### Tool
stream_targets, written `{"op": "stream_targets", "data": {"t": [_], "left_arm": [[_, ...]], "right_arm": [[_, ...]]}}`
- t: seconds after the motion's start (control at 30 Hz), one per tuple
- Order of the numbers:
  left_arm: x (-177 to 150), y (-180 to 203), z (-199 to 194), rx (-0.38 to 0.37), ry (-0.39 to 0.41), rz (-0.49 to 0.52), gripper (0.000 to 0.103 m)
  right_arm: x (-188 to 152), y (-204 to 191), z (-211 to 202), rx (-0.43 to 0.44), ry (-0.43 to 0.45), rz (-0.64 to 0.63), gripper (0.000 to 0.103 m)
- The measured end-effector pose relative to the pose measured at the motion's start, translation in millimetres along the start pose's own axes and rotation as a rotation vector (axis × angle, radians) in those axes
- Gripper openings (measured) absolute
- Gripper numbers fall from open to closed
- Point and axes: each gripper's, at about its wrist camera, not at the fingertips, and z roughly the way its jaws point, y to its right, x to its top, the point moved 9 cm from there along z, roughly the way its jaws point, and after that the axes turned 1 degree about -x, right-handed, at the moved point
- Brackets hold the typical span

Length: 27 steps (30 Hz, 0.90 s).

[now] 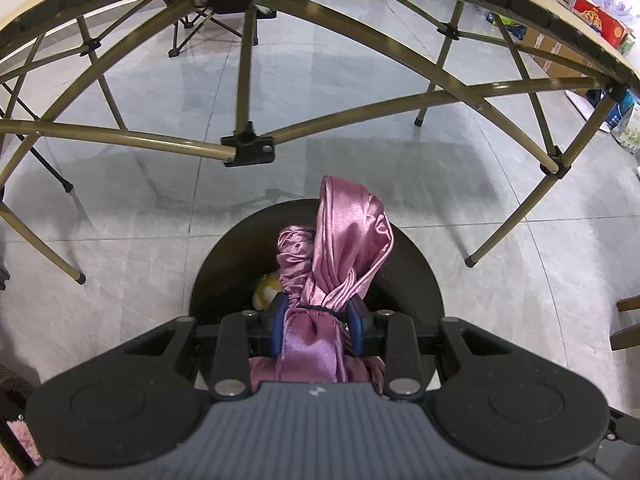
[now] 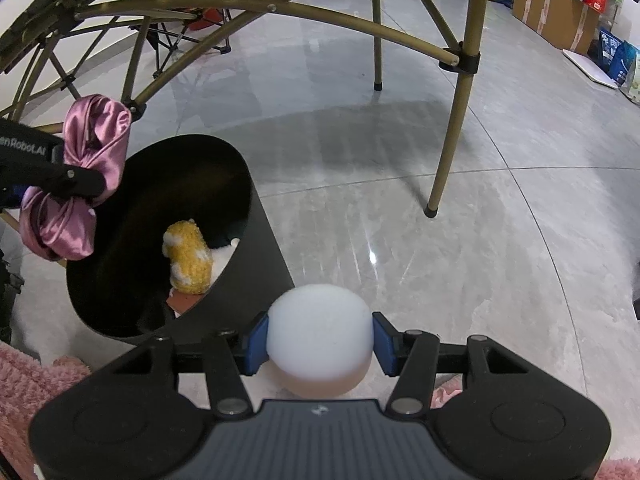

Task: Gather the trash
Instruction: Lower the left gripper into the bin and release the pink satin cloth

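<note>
My left gripper (image 1: 318, 312) is shut on a pink satin cloth (image 1: 344, 236) and holds it over the open black trash bin (image 1: 416, 280). It also shows in the right wrist view (image 2: 86, 184), with the cloth (image 2: 96, 136) above the bin's left rim (image 2: 100, 320). A yellow plush toy (image 2: 188, 258) lies inside the bin; it peeks out in the left view (image 1: 266, 290). My right gripper (image 2: 320, 346) is shut on a white foam ball (image 2: 320, 324), held just right of the bin, above the floor.
A folding table's tan metal legs and braces (image 1: 248, 148) arch over the bin; one leg (image 2: 448, 136) stands right of it. A pink fluffy rug (image 2: 28, 376) lies at lower left. Cardboard boxes (image 2: 552, 4) and bags line the far right wall.
</note>
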Motion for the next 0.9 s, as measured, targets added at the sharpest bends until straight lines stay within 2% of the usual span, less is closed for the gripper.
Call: {"op": "stream_targets", "data": {"t": [0.47,0.9], "left_arm": [[-6,19,18,0.023,-0.050,-0.008,0.031],[-20,28,51,0.041,-0.153,-0.047,0.031]], "right_arm": [[-2,7,9,-0.029,-0.030,0.006,0.052],[-4,9,21,-0.050,-0.062,-0.005,0.052]]}}
